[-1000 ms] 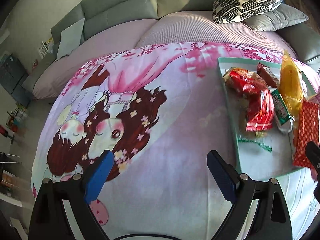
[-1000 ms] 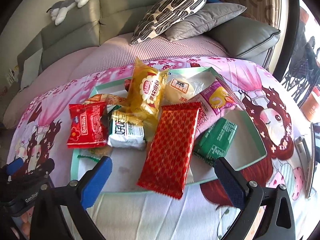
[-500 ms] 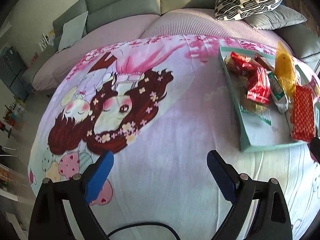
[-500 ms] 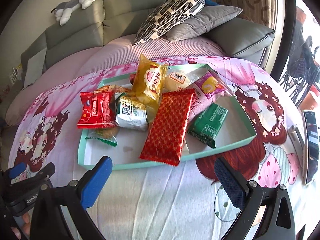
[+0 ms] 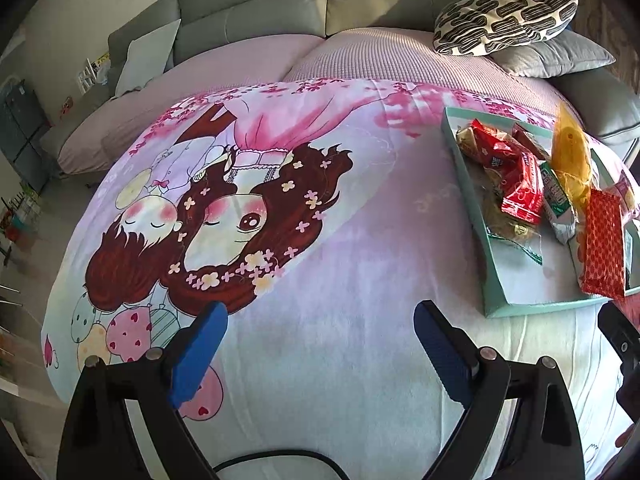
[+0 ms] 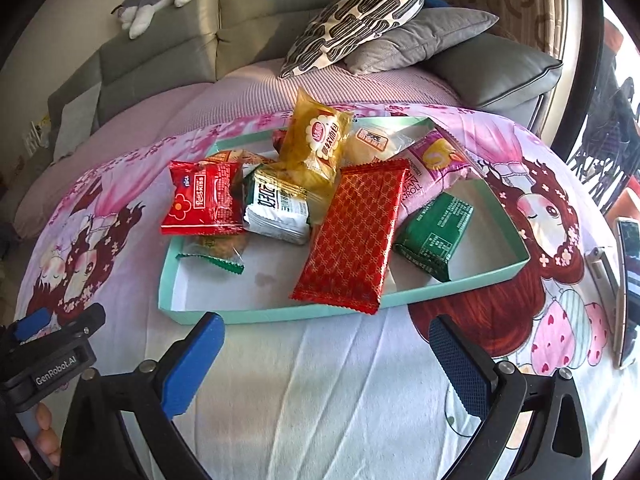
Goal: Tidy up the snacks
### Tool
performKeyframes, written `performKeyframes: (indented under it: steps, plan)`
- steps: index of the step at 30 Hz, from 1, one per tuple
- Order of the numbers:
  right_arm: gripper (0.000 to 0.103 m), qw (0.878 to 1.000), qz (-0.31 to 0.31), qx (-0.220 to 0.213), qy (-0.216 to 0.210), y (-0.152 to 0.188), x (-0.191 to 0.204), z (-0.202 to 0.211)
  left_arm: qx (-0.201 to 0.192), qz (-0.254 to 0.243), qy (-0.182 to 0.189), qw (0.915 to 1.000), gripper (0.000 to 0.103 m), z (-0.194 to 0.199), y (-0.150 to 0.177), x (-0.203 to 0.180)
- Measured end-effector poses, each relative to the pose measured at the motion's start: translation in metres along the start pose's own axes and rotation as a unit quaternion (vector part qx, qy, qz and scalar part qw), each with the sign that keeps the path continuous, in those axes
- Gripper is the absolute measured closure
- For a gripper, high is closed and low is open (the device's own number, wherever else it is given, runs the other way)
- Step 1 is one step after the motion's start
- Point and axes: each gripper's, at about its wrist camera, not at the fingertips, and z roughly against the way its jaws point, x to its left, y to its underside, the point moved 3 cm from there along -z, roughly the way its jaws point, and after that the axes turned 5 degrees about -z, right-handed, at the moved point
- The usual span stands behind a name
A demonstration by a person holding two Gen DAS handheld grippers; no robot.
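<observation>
Right tongs (image 6: 324, 354) wide open, holding nothing, above the bed sheet (image 6: 320, 400) just short of the tray (image 6: 280, 315). Left tongs (image 5: 320, 340) also wide open and empty, over bare sheet well left of the tray (image 5: 494, 276). Snacks all sit in the tray, piled loosely and overlapping, so they're gathered but not ordered; this fits a sort either pending or a dump-in just done, can't tell which. Judgement: any further pick needs the tongs to close across a pack's short side. Nearest is the red bar (image 6: 352, 236), long axis running near to far, leaning slightly right, near end hanging over the tray's front rim. Green pack (image 6: 434, 234) right of it, angled far-right. White pack (image 6: 278, 214) and red pouch (image 6: 202, 204) lie left, roughly crosswise. Yellow bag (image 6: 316, 142) stands propped at the back, top pointing away. Sofa (image 6: 160, 56) beyond.
</observation>
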Motion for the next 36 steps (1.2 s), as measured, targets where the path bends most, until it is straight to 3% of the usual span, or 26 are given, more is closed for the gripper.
performKeyframes:
  steps: [36]
  plan:
    - [0.000, 1.000, 0.002, 0.004, 0.005, -0.001, -0.005, -0.009, -0.034, -0.005, 0.014, 0.9993, 0.008, -0.007, -0.012, -0.011]
